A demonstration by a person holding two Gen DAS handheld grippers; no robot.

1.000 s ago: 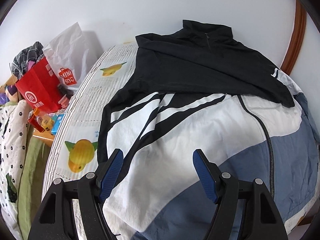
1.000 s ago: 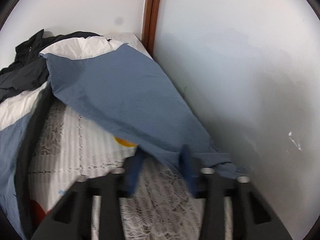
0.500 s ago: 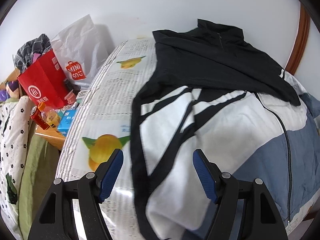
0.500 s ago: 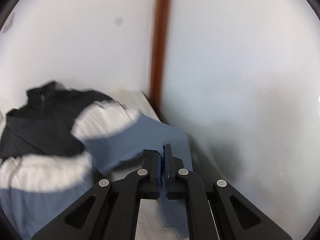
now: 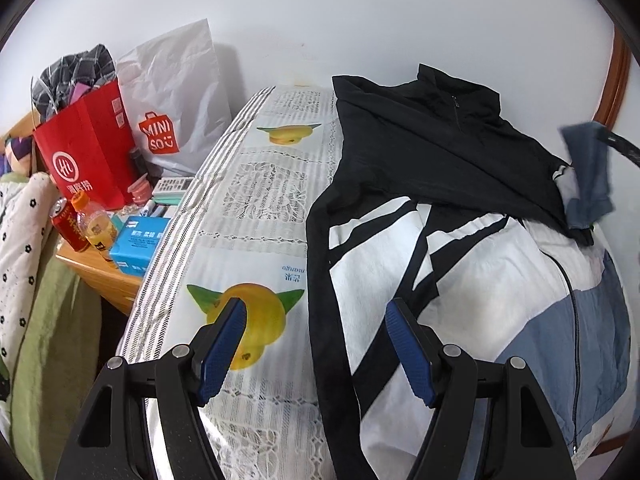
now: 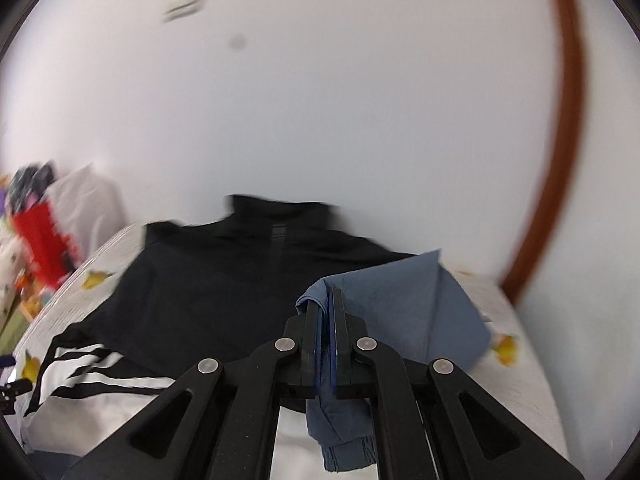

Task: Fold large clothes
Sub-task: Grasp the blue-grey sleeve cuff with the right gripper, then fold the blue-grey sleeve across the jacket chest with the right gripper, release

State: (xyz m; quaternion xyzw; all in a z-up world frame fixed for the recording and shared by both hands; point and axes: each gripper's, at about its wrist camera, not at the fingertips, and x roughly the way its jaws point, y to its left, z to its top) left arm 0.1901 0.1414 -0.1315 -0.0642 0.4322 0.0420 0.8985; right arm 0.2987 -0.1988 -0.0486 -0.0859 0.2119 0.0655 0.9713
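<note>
Pinching blue sleeve (image 6: 404,312) over jacket (image 5: 460,240): right gripper (image 6: 325,320) | left gripper (image 5: 316,344) spread wide, holding nothing, above bed (image 5: 256,208)

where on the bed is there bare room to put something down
Bare sheet runs between the bed's left edge and the jacket, under the open left tool. The nightstand is crowded. The right tool holds the blue sleeve.

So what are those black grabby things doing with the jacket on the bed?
Someone is folding a black, white and blue zip jacket spread on the mango-print bedsheet. The right tool is shut on the jacket's blue sleeve, holding it up over the jacket. The left tool is open above the jacket's black edge, gripping nothing.
</note>
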